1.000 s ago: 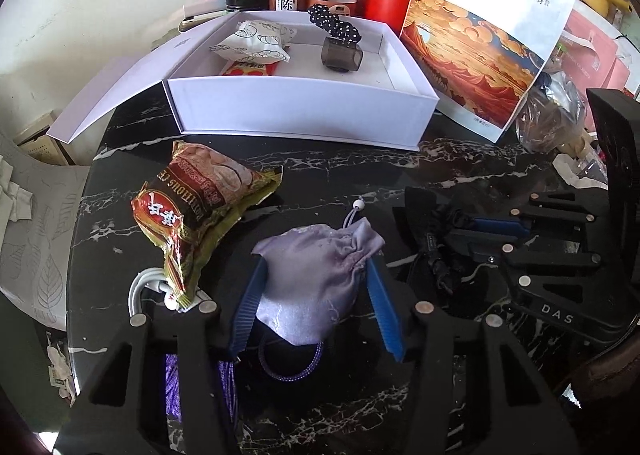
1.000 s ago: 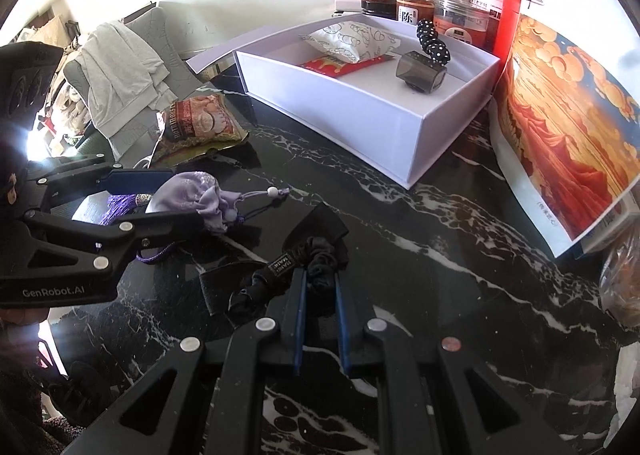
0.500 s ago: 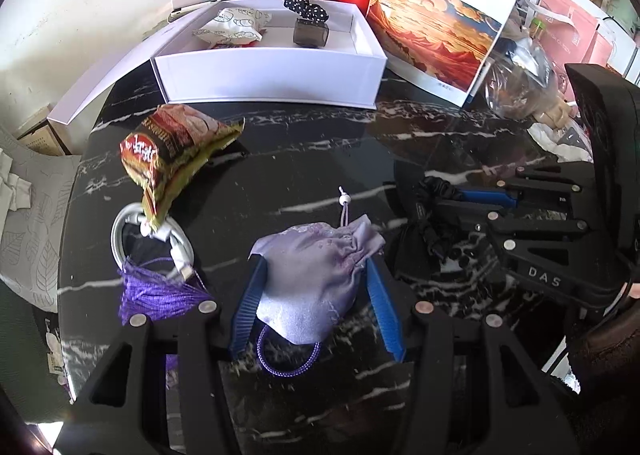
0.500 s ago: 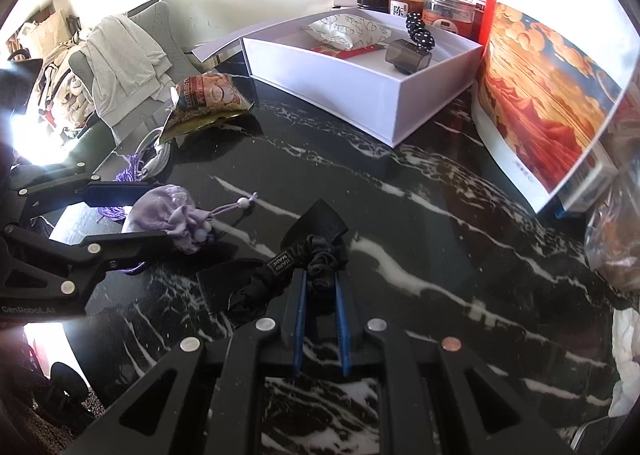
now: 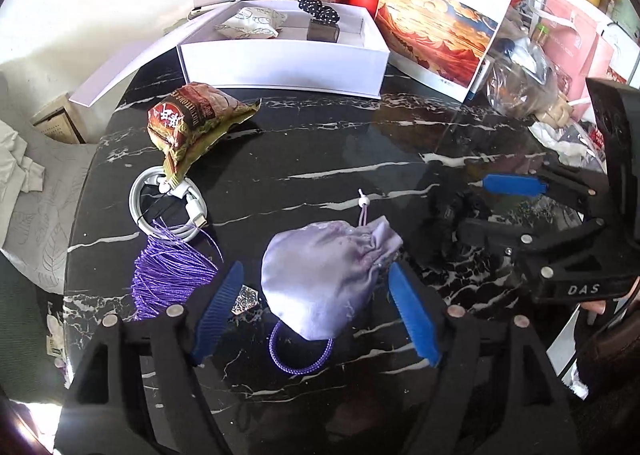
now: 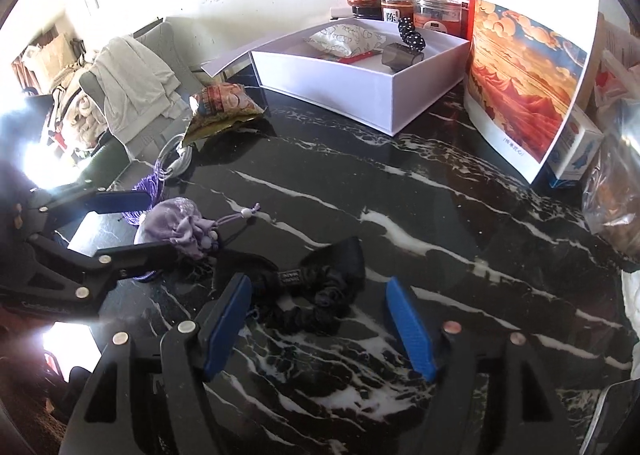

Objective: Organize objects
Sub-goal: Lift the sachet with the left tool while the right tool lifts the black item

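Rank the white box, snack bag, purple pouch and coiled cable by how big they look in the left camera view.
1. White box
2. Purple pouch, though nearness to the camera inflates it
3. Snack bag
4. Coiled cable

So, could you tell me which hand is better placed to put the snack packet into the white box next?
Probably the left. Its tool, jaws opening around the lilac pouch, has the snack packet just ahead on its side, before the white box. The right tool straddles the black scrunchie, farther from it.
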A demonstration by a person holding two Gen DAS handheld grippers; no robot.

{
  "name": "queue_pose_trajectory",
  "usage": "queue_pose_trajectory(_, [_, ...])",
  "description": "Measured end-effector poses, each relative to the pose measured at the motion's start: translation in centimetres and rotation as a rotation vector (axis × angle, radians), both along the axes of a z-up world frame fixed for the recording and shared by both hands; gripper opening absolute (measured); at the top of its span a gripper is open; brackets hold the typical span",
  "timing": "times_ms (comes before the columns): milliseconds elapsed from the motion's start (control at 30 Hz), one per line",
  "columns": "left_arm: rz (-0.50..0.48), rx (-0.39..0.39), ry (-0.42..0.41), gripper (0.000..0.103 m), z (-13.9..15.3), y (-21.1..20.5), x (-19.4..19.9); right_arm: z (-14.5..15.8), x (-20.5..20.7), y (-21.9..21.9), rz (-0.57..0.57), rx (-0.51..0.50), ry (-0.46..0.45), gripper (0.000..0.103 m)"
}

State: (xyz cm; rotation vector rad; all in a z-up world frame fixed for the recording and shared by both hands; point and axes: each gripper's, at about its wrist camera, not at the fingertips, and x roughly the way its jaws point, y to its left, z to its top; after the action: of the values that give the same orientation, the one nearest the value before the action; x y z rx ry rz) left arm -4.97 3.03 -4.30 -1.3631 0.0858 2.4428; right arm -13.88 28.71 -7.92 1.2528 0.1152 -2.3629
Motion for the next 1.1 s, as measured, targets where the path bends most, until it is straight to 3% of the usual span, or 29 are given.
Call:
queue_pose_trajectory(300, [0.010, 0.065, -0.043, 0.077, -1.6, -0.8, -1.6, -0.7, 0.8, -2.7, 0.062, 0.078, 0.053, 0.071])
queue_pose_trajectory(667, [-0.018, 0.000, 0.006, 0.077, -1.9, 0.4, -1.5, -1.3, 0.6, -3.2, 0.066, 0.094, 0.077, 0.070])
queue_pose_trajectory(767, [-0.012, 0.002, 0.018, 0.072, -1.9, 0.4, -1.5, -1.2, 0.7, -3.3, 0.066, 0.102, 0.085, 0.056])
queue_pose_trajectory(800, [-0.011, 0.001, 0.025, 0.062, -1.8, 0.3, -1.4, -1.1, 0.8, -3.3, 0.065, 0.103, 0.086, 0.050])
queue_pose_trajectory(967, [-0.003, 0.010, 0.024, 0.053, -1.6, 0.0, -1.2, -1.0, 1.0, -3.6, 0.081, 0.105, 0.099, 0.019])
queue_pose_trajectory(1100, [0.023, 0.021, 0.006, 0.050, -1.5, -0.1, -1.3, -0.9, 1.2, -3.9, 0.089, 0.109, 0.102, 0.013])
